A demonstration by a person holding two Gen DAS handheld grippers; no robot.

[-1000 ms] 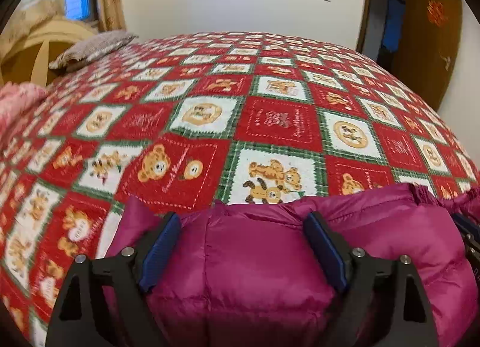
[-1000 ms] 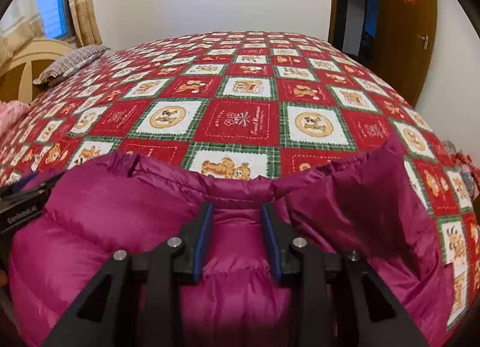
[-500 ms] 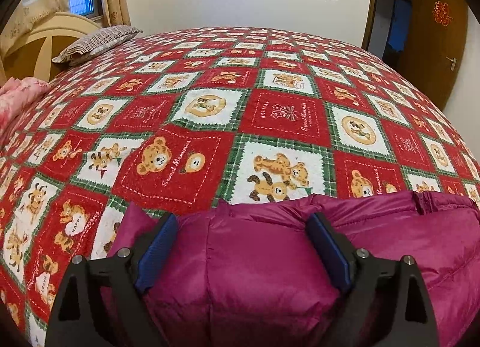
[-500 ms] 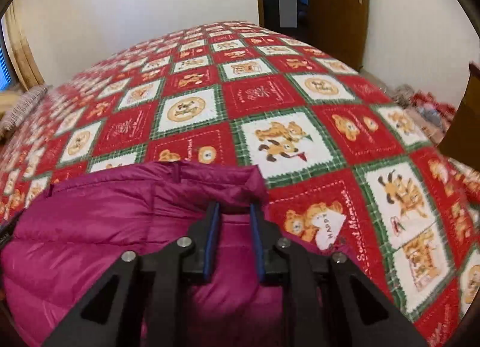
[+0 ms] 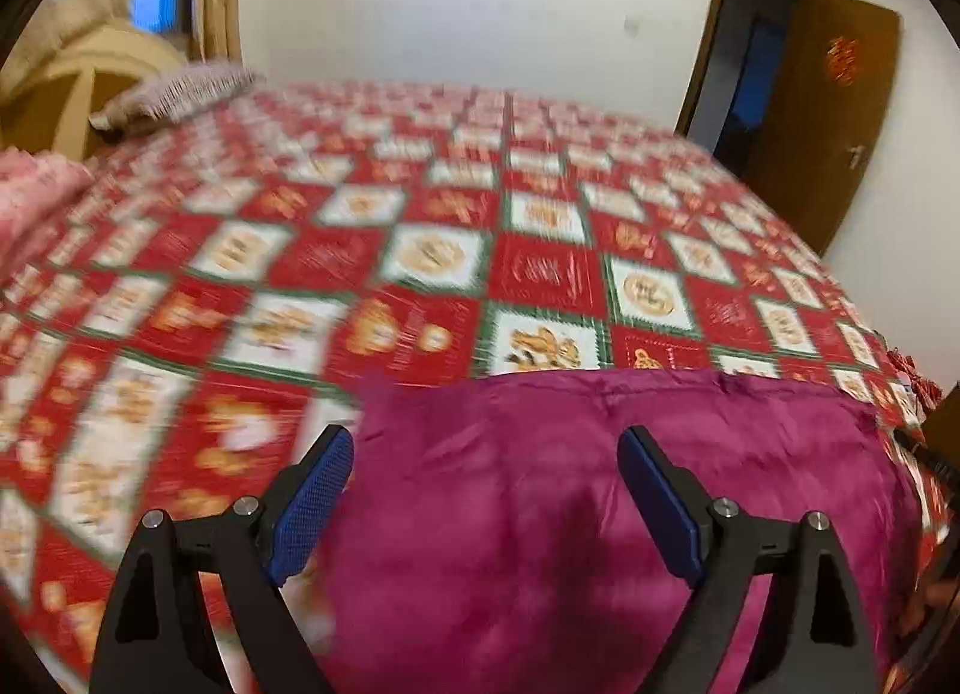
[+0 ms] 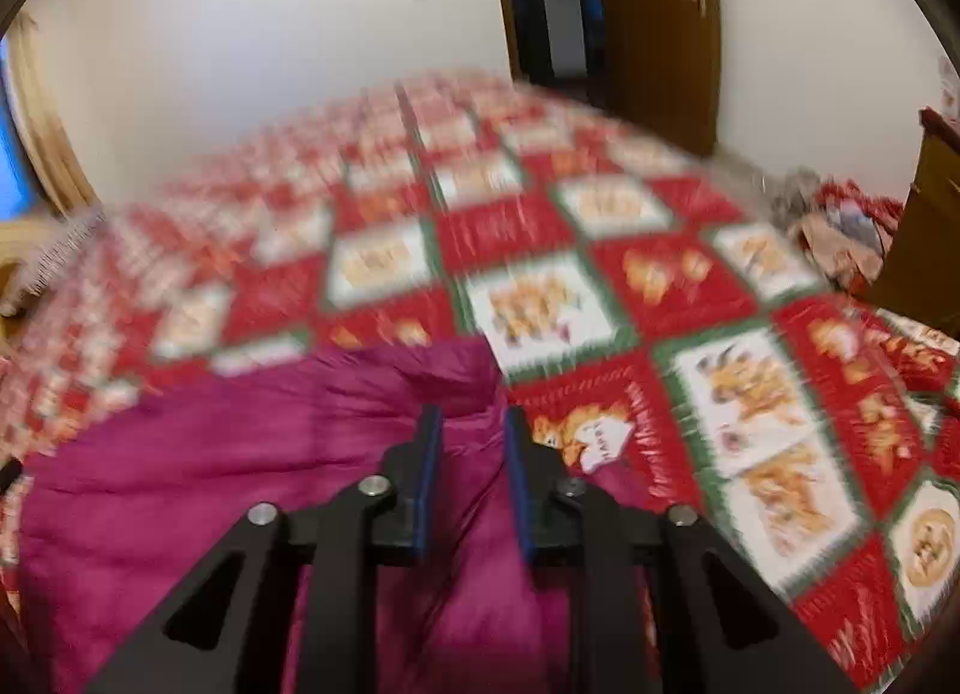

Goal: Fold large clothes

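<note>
1. A magenta padded jacket is seen lying on a bed covered by a red, green and white quilt printed with bears.
2. The left gripper is held over the jacket's left part with its fingers spread wide; the fabric between them is not pinched.
3. The right gripper is placed at the jacket's right corner, its fingers drawn close together with a ridge of magenta fabric caught between them.
4. In the right wrist view, the jacket is seen spreading to the left of the fingers, with bare quilt to the right.
5. A pillow is seen at the far left of the bed, and a brown door stands open at the far right.
6. Both views are blurred.
</note>
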